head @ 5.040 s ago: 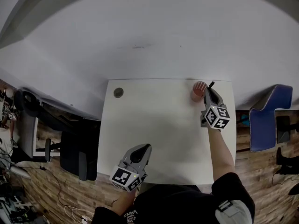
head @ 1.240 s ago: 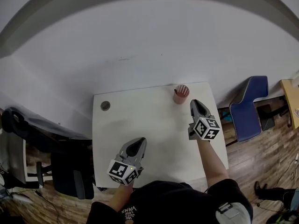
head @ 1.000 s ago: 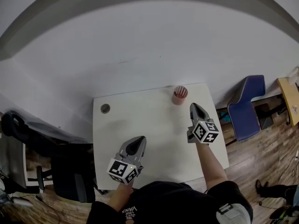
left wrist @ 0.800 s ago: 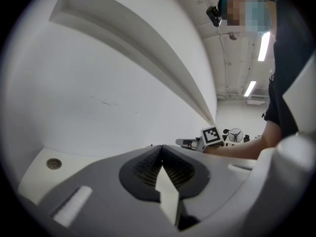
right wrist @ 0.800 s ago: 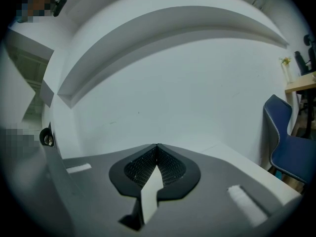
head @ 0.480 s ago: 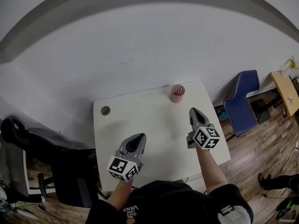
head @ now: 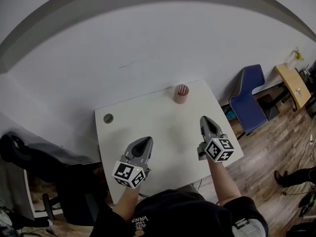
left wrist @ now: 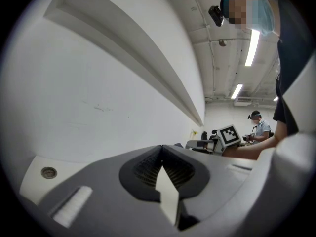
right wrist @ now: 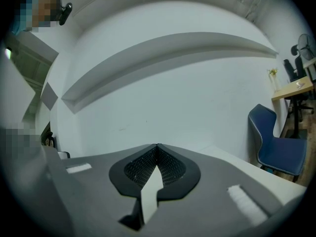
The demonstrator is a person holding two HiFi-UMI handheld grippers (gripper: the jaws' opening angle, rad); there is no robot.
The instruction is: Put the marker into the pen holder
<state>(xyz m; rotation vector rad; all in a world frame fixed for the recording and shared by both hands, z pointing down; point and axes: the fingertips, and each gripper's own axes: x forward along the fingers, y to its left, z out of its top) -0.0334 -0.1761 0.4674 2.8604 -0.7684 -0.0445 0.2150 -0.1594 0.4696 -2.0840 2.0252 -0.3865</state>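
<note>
- Pen holder has a big white wall behind it. The wall fills the top of the head view.
- A white table stands against that wall, with brown wood floor to its right.
- A black chair is by the left edge of the table. A blue chair is past the right edge, well apart from it.
- The left gripper is held over the near left part of the table, and its tip points at the far edge. Its jaws are pressed together with nothing between them.
- The right gripper is held over the table by the right edge. It points at the far edge too. Its jaws are also pressed together, and they hold nothing.
- The pen holder is a small pinkish cup. It stands upright at the far edge of the table, close to the far right corner. Both grippers are well apart from it.
- The marker is in neither gripper. The cup is too small in the head view to tell if the marker is inside it.
- A small round grey cap sits in the table top near the far left corner.
</note>
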